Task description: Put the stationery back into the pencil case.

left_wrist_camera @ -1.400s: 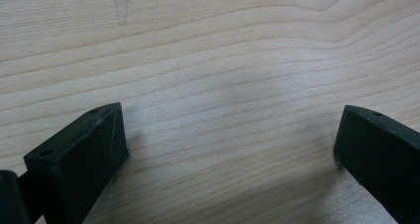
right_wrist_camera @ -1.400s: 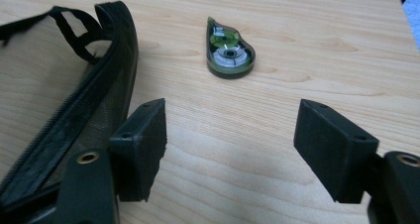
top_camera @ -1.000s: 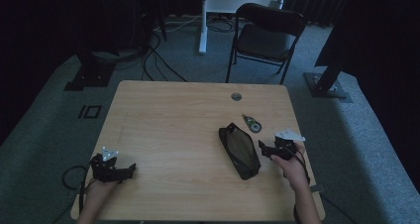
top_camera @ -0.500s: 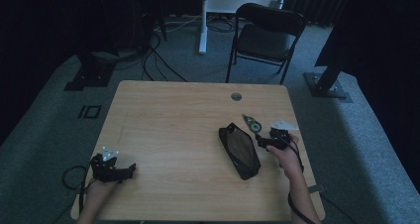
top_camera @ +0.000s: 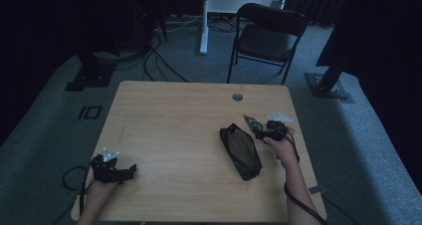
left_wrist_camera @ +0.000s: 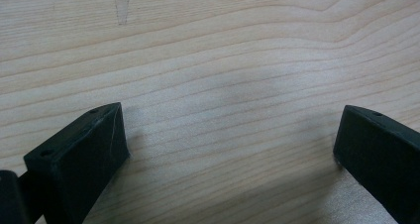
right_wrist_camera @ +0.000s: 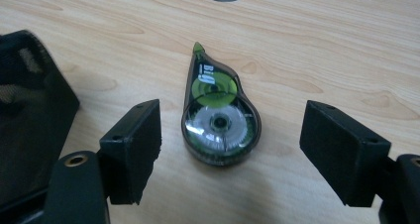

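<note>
My right gripper (right_wrist_camera: 230, 149), jaws apart, straddles the tape roller (right_wrist_camera: 218, 117) beside the pouch (top_camera: 241, 150); next, squeeze.

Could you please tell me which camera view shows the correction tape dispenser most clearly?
The right gripper view: the correction tape dispenser lies flat, close up between the open jaws, its reels visible. In the high view it is a small dark shape near the right gripper. The left gripper view looks at bare table.
</note>
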A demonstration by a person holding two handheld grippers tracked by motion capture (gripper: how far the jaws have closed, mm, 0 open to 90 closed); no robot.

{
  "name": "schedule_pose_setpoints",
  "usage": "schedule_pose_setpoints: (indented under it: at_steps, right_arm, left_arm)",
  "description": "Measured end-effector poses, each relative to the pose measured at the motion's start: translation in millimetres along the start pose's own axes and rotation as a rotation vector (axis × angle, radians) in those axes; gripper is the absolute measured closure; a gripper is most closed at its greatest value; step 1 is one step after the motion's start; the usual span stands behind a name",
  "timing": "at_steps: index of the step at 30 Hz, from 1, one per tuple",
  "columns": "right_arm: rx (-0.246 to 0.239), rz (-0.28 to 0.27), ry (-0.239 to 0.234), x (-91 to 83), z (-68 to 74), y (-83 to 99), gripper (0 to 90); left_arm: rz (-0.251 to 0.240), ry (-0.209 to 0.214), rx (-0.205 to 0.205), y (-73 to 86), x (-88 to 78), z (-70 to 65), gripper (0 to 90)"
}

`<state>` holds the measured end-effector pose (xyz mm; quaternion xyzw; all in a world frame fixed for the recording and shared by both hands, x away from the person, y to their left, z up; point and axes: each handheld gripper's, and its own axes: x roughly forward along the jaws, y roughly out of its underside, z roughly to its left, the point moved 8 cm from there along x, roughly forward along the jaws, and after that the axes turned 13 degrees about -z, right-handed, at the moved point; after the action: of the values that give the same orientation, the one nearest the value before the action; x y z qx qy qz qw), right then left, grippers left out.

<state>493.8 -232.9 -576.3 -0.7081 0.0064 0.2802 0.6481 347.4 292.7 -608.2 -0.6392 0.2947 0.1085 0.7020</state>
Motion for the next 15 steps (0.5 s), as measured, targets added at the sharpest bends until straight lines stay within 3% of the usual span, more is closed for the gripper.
schedule_pose_setpoints:
  at_steps: [15]
  right_arm:
    - [-0.012,0.039,-0.011,34.4,3.6,-2.6,27.2]
  left_arm:
    - [0.0,0.0,0.0,0.0,0.0,0.0,0.2]
